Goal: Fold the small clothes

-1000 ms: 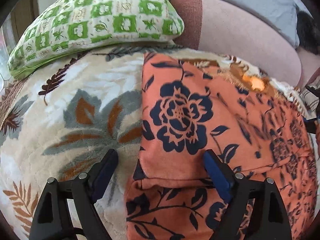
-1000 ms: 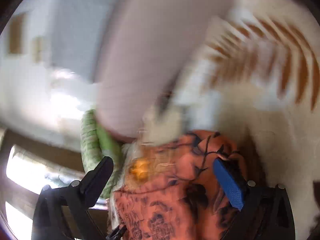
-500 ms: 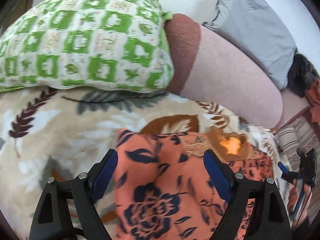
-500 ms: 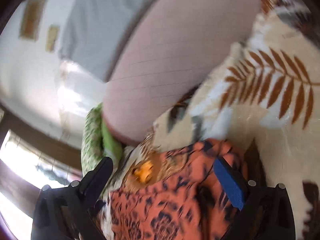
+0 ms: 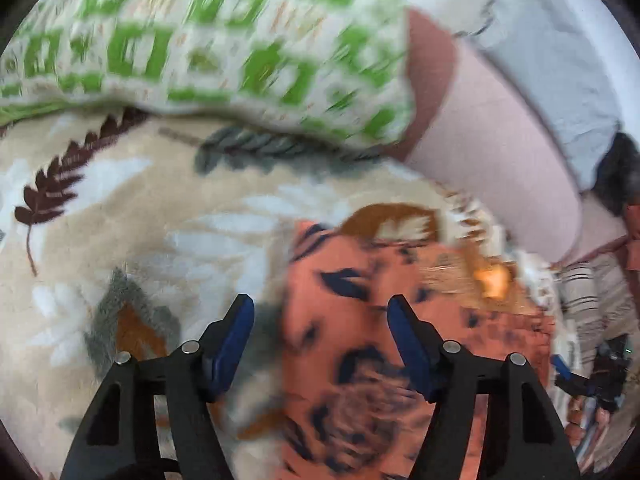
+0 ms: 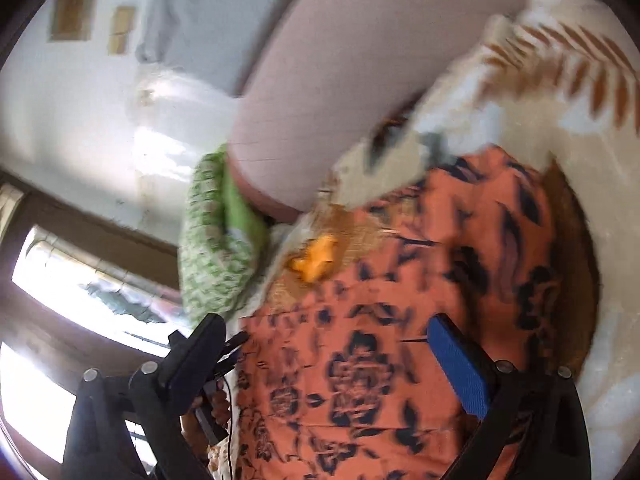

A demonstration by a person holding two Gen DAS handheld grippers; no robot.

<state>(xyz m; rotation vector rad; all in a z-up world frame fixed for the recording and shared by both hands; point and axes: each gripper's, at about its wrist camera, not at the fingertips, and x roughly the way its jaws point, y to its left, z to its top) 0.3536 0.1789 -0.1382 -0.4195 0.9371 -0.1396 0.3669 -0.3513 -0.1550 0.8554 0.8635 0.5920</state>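
Note:
An orange garment with a dark blue flower print (image 5: 340,280) lies flat on a leaf-patterned fleece blanket (image 5: 140,220). My left gripper (image 5: 319,304) hovers over the garment's far left edge. Its jaws are closing, with cloth below them but nothing pinched. In the right wrist view the same garment (image 6: 400,300) fills the lower middle. My right gripper (image 6: 326,322) is held open above it with nothing between its pads. Both views are blurred by motion.
A green-and-white checked pillow (image 5: 200,40) lies just beyond the blanket, beside a pink bolster (image 5: 500,140) and a grey cushion (image 5: 560,60). The right gripper and the hand holding it (image 5: 580,380) show at the left view's right edge. A bright window (image 6: 60,280) is at the left.
The left gripper moved along the garment toward its far edge near the pillow, and its jaws narrowed. The right gripper rolled and shifted, so more of the garment lies under it.

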